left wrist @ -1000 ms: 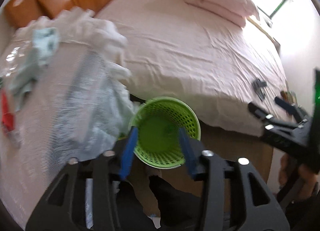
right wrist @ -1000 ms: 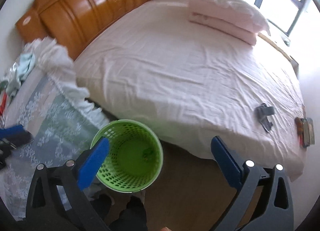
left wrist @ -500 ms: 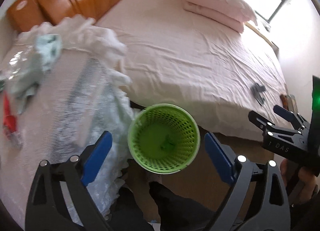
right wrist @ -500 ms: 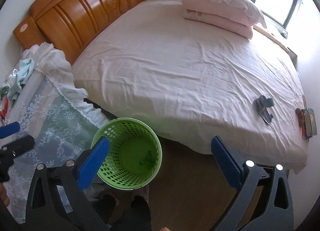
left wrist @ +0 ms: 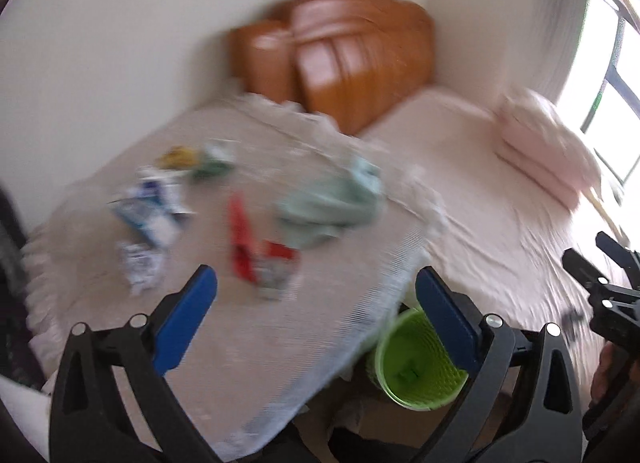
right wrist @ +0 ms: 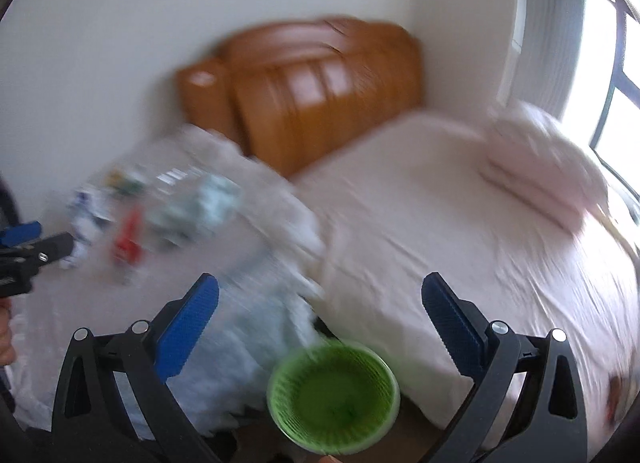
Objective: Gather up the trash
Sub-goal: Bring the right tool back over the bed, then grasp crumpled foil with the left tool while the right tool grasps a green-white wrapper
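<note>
The picture is blurred by motion. My left gripper [left wrist: 316,295] hangs over the lace-covered table [left wrist: 260,343]; its jaws are opening wide and hold nothing. Ahead of it on the table lie a red wrapper [left wrist: 242,239], a pale green crumpled piece [left wrist: 328,207], blue-and-white packets [left wrist: 148,215] and a yellow-green scrap [left wrist: 180,157]. The green mesh basket [left wrist: 416,367] stands on the floor at the table's corner, with a small green piece inside. My right gripper [right wrist: 320,303] is open and empty above the basket [right wrist: 334,395]. The left gripper [right wrist: 24,251] shows at that view's left edge.
A bed with a pink sheet [right wrist: 440,231] fills the right side, with folded pink pillows [right wrist: 544,167] near a bright window [right wrist: 612,75]. An orange wooden headboard [right wrist: 320,83] stands against the white wall behind the table. A hand [left wrist: 612,375] holds the right gripper.
The left jaws spread from narrow to wide over the basket. Both grippers then rose and tipped up, so the basket slid to the bottom and the table's trash and headboard came into view.
</note>
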Demonstrator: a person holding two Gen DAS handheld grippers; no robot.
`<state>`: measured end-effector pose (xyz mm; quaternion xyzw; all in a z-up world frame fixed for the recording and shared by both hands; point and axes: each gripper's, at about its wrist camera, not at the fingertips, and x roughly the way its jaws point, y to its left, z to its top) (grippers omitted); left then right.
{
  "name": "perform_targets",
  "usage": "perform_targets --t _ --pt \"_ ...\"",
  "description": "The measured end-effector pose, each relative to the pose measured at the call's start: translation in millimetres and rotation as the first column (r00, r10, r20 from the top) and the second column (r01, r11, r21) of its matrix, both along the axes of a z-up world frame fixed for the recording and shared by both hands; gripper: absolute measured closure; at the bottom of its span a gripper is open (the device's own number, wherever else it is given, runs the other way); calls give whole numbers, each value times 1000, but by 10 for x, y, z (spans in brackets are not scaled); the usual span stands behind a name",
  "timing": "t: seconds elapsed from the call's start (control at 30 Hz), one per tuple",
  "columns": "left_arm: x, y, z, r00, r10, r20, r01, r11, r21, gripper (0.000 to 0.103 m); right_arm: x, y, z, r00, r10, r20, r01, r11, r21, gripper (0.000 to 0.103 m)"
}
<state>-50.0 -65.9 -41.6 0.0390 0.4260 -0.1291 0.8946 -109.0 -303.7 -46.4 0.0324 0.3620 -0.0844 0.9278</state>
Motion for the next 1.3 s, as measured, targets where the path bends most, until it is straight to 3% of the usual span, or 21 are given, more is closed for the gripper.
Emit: perform_targets --t 0.17,0.37,0.83,1.0,1.3 --pt "70 642 56 988 153 21 -153 988 -8 8 381 515 139 991 124 47 -126 992 28 2" --pt "123 1102 -16 971 240 -1 -240 971 -24 8 631 926 139 979 199 44 -202 977 65 2" --pt "371 1455 -252 964 261 -52 -263 964 -39 8 838 1211 66 980 201 2 -200 978 49 2" --pt "630 1569 -607 960 253 -118 -259 965 -39 8 897 1262 -24 983 181 -30 -179 983 49 2" --pt "1272 1805 -1395 932 291 -215 -291 956 32 9 986 1409 -212 983 143 -117 -140 990 33 2"
